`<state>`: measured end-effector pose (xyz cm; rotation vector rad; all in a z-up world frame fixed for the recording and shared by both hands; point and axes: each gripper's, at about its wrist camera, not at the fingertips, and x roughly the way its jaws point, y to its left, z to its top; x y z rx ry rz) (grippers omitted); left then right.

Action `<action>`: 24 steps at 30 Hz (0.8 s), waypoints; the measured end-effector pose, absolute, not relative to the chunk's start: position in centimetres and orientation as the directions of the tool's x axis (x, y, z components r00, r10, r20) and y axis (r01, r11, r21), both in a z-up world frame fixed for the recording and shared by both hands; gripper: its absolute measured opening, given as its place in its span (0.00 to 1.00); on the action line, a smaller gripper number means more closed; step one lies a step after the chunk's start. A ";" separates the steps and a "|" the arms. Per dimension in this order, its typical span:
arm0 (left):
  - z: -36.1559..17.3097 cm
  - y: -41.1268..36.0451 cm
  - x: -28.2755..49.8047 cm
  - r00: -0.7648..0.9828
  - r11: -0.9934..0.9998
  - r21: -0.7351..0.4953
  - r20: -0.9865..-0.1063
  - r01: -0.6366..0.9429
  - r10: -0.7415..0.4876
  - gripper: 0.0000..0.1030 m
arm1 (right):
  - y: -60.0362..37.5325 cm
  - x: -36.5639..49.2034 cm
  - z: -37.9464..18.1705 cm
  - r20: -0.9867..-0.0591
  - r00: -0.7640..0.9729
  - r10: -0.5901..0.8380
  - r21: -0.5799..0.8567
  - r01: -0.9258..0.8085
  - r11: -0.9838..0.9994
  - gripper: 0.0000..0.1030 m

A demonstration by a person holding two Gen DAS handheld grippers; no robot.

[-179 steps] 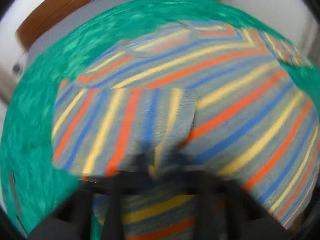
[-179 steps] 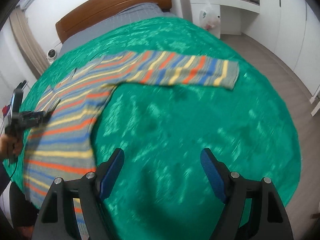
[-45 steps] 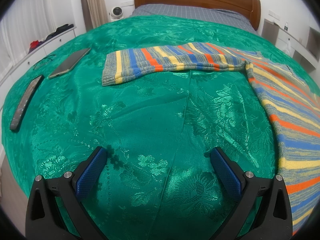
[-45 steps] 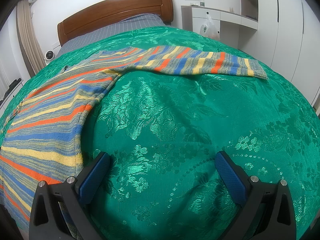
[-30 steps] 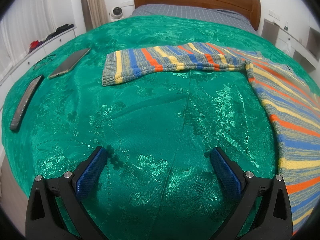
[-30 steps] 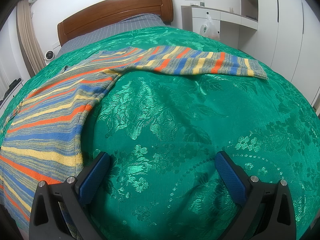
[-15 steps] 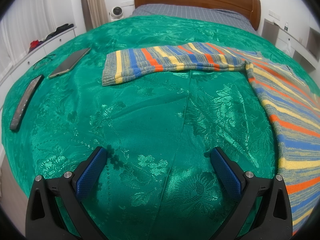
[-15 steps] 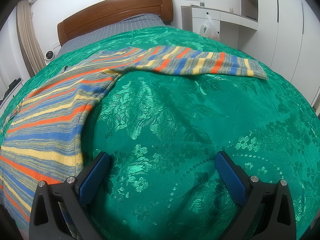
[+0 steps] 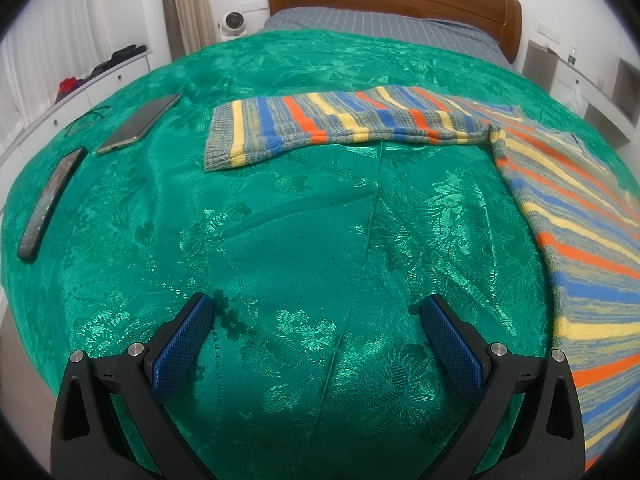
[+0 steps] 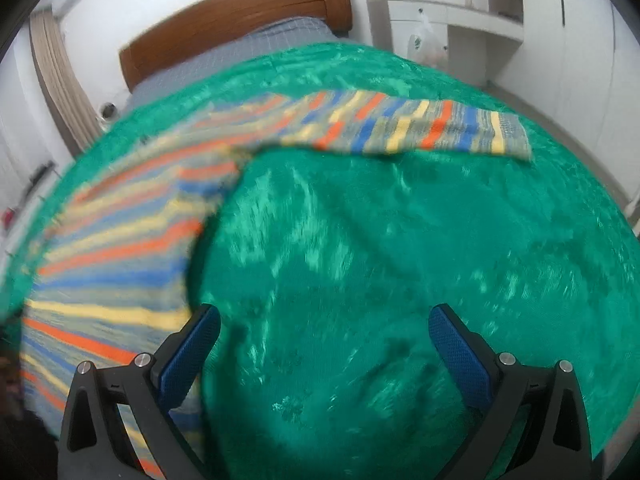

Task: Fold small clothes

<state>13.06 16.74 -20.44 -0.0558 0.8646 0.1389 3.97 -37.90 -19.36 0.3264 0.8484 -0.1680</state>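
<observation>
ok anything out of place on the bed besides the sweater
Two flat dark phones lie on the green patterned bedspread near its left edge, beyond the striped knit sweater's outstretched sleeve; they are unrelated to folding. Nothing else stands out.

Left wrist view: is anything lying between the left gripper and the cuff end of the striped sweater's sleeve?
No. From the left gripper to the sleeve cuff the left wrist view shows only bare green bedspread.

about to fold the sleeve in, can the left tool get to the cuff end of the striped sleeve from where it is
Probably yes. The left tool is open and empty over bare green bedspread, and nothing lies between it and the sleeve cuff. The two phones sit off to the left, clear of that path.
</observation>
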 end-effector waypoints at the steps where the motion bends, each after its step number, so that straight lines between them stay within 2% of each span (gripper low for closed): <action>1: -20.4 16.8 13.0 0.641 0.989 0.008 -0.761 -0.145 0.100 1.00 | -39.0 4.0 -18.5 -0.744 0.668 -0.011 0.230 0.271 0.935 0.99; 5: -20.4 16.7 13.1 0.643 0.989 0.016 -0.759 -0.145 0.107 1.00 | -48.6 5.4 -14.1 -0.676 0.737 -0.012 0.361 0.345 0.866 0.99; 7: -20.4 16.7 13.1 0.643 0.989 0.017 -0.758 -0.146 0.108 1.00 | -53.2 6.5 -13.7 -0.677 0.736 0.001 0.445 0.408 0.797 0.99; 9: -20.4 16.6 13.0 0.643 0.989 0.020 -0.757 -0.149 0.112 1.00 | -57.4 8.0 -14.6 -0.706 0.706 0.051 0.512 0.459 0.726 0.93; 11: -20.4 16.5 13.0 0.644 0.988 0.022 -0.757 -0.151 0.115 1.00 | -60.3 9.4 -16.6 -0.740 0.662 0.117 0.557 0.506 0.659 0.77; 15: -20.5 16.4 13.0 0.645 0.988 0.028 -0.755 -0.152 0.121 1.00 | -62.6 10.8 -19.5 -0.764 0.623 0.165 0.582 0.557 0.592 0.65; 18: -20.6 16.3 13.0 0.646 0.988 0.037 -0.752 -0.153 0.128 1.00 | -62.9 11.7 -20.5 -0.769 0.611 0.190 0.587 0.555 0.590 0.52; 19: -20.6 16.3 13.0 0.647 0.987 0.039 -0.751 -0.155 0.131 1.00 | -62.9 12.0 -20.8 -0.775 0.598 0.205 0.584 0.552 0.595 0.38; 20: -20.6 16.2 13.0 0.648 0.987 0.044 -0.749 -0.157 0.136 1.00 | -62.8 12.4 -21.0 -0.787 0.578 0.216 0.572 0.551 0.608 0.09; 21: -20.6 16.2 13.0 0.648 0.986 0.046 -0.749 -0.158 0.139 1.00 | -62.7 12.9 -21.1 -0.811 0.549 0.202 0.535 0.557 0.635 0.03; 24: -20.6 16.1 13.0 0.649 0.986 0.047 -0.748 -0.159 0.140 1.00 | -61.3 13.6 -19.4 -0.862 0.503 0.063 0.386 0.569 0.726 0.02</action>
